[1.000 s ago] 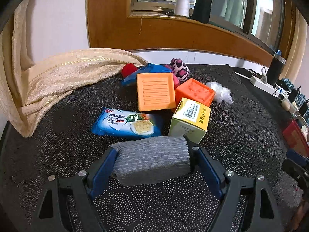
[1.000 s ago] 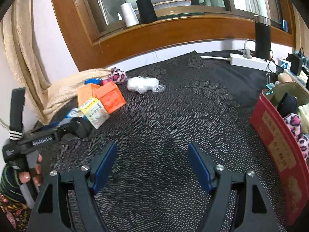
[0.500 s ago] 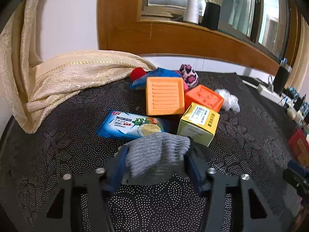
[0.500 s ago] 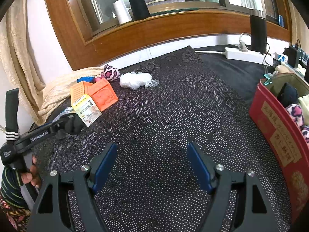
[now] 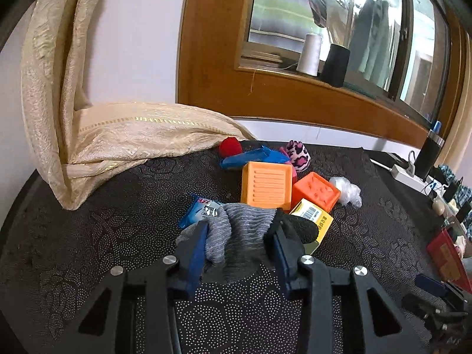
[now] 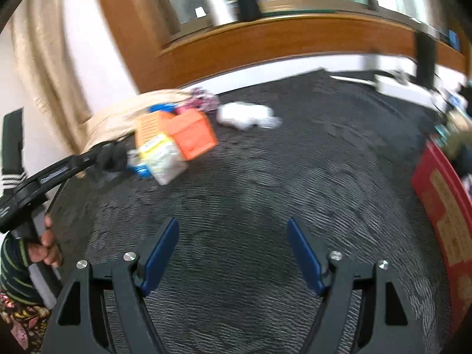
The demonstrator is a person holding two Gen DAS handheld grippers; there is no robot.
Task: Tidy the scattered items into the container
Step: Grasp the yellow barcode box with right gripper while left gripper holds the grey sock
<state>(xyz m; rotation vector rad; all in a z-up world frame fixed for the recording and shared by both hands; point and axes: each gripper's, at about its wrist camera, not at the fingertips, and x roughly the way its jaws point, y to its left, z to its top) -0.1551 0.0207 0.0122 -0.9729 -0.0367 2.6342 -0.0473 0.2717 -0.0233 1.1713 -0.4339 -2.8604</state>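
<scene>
Covering the table, dark patterned cloth [image 5: 118,230] (wood-framed window [image 5: 295,94] behind).

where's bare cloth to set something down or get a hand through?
Widest bare patch: the dark tablecloth between the yellow carton and the red container, ahead of the open right gripper. Another lies between the cream curtain and the blue snack packet. Crowded: the orange blocks, carton and packet just beyond the left gripper, shut on the grey sock.
</scene>
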